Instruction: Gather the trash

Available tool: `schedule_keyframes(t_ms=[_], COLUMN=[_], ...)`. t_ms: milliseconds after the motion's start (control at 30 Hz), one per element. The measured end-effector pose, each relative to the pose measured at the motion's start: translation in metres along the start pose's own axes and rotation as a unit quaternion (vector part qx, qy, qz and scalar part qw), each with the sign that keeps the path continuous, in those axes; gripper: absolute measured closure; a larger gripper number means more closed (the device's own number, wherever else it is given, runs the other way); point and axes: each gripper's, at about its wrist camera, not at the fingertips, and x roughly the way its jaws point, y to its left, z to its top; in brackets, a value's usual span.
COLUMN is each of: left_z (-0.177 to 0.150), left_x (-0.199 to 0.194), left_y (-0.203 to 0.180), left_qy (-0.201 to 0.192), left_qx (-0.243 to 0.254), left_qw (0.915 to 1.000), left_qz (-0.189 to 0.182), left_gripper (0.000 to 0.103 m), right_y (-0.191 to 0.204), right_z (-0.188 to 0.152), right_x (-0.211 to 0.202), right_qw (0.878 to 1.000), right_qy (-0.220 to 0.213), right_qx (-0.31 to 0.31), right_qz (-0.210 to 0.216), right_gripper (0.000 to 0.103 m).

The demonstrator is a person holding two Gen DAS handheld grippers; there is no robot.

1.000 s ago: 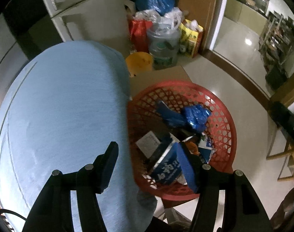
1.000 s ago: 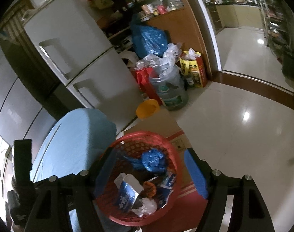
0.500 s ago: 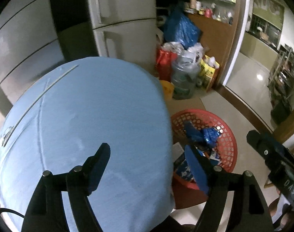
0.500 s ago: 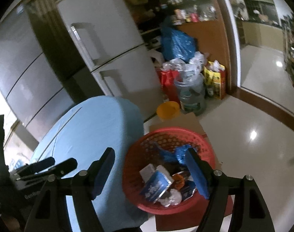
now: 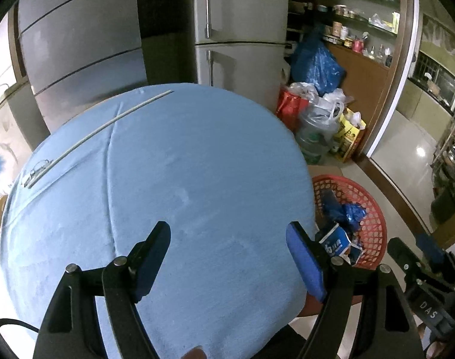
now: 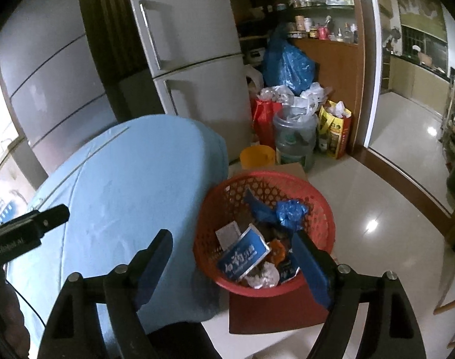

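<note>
A red mesh basket (image 6: 317, 200) stands on the floor beside a round table with a blue cloth (image 5: 167, 179). It holds trash: a blue carton (image 6: 243, 257), a crumpled blue bag (image 6: 288, 214) and white paper. The basket also shows in the left wrist view (image 5: 368, 206). My left gripper (image 5: 228, 239) is open and empty above the bare blue cloth. My right gripper (image 6: 230, 248) is open and empty above the basket's near rim. The right gripper's body shows in the left wrist view (image 5: 418, 263).
Two grey fridges (image 6: 191, 59) stand behind the table. Bags, a water jug (image 6: 293, 137) and a yellow bucket (image 6: 257, 155) crowd the floor behind the basket. A thin rod (image 5: 101, 128) lies on the cloth's far left. A doorway (image 6: 406, 104) opens to the right onto tiled floor.
Both grippers have risen and tilted up. The left one has swung from the basket to over the tabletop. The right one has drawn back toward the table edge.
</note>
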Motion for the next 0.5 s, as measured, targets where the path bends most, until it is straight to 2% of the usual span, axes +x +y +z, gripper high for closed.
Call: schedule_keyframes(t_ms=[500], left_z=[-0.0052], left_x=[-0.0039], left_y=[0.0028], left_qy=[-0.008], left_qx=[0.000], left_qw=[0.9999], left_qz=[0.008], left_gripper=[0.023], right_y=[0.0073], right_z=[0.0002], right_x=[-0.0038], right_qw=[1.000], right_qy=[-0.010], right_qx=[-0.013], right_qz=[-0.020], right_gripper=[0.018])
